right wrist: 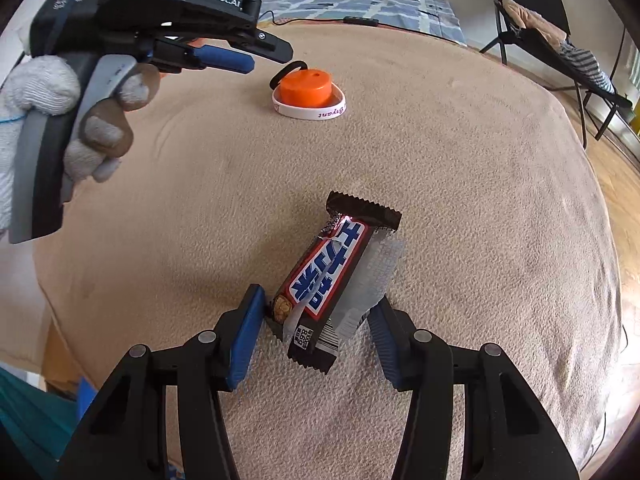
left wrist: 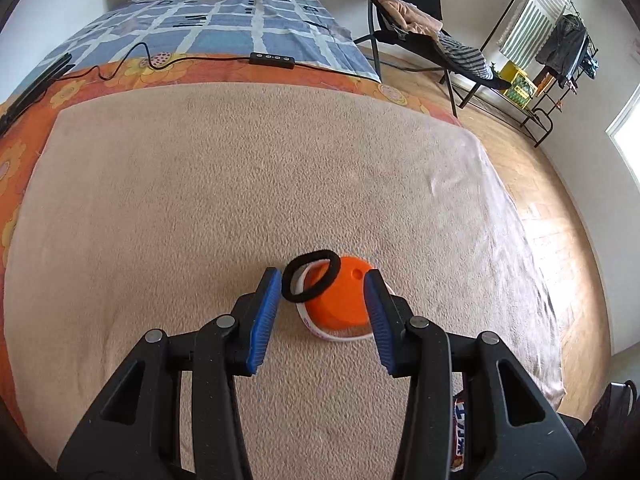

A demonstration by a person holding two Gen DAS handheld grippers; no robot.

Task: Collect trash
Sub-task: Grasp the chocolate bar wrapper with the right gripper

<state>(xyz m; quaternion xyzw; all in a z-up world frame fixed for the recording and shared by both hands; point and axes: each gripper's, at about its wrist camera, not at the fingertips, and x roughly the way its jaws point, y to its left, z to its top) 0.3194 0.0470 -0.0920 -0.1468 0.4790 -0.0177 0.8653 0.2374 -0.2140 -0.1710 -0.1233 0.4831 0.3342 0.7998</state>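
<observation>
Torn candy wrapper (right wrist: 334, 276) — flat on beige blanket (right wrist: 460, 200).

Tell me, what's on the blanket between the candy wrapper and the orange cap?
Nothing. In the right wrist view, only bare beige blanket stretches from the candy wrapper up to the orange cap, which sits inside a white wristband.

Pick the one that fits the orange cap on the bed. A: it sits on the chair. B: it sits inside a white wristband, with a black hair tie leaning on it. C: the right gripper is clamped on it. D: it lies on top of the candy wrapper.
B: the orange cap sits within the white wristband, and the black hair tie leans against it, apart from the wrapper.
</observation>
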